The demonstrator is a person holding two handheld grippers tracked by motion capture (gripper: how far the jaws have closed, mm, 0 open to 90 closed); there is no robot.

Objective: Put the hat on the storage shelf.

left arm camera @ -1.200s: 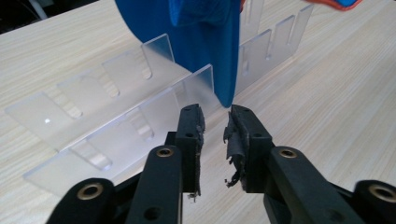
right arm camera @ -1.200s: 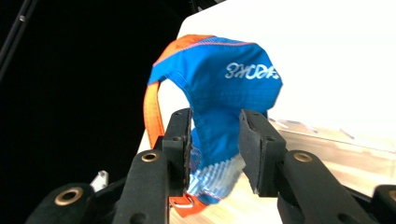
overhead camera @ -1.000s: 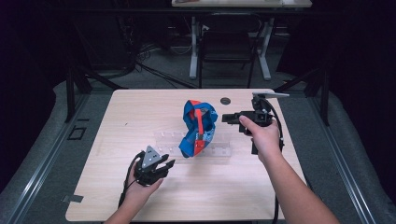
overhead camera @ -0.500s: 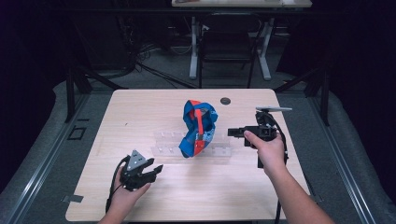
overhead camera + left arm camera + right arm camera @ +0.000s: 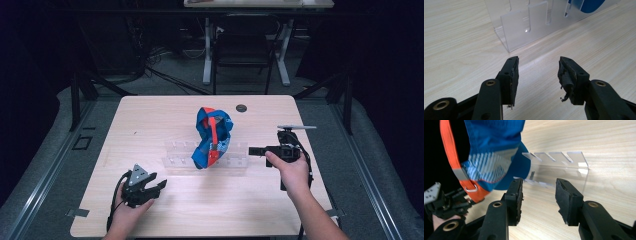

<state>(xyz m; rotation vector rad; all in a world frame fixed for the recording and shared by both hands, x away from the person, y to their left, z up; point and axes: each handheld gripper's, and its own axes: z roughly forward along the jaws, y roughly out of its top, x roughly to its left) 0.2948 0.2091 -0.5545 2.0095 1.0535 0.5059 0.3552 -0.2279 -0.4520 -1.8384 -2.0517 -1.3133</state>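
Fingers [image 5: 512, 75] of the left gripper [image 5: 144, 186] stand apart with nothing between them; in the left gripper view they hang just above the pale wood of the bench [image 5: 150, 125], pointing at the near end of a clear acrylic rack [image 5: 524, 27]. From the high view this gripper sits at the near left of the bench, held in the person's left hand [image 5: 127, 210], well apart from the rack.

Mid-bench, the slotted clear rack [image 5: 205, 157] lies lengthwise across the board, and a blue cap with an orange strap [image 5: 212, 137] stands propped in it, rising above the slots. Behind the cap, a small dark round disc [image 5: 241, 108] marks the bench top.

At the right, the right gripper [image 5: 260, 151] is held by the right hand [image 5: 290, 167] just beside the rack's right end, aimed leftward toward the cap. Its fingers [image 5: 515, 195] are likewise spread and empty; the right gripper view shows the rack's end and the cap [image 5: 494, 152] beyond them, with the left gripper [image 5: 444, 202] farther off at the lower left.
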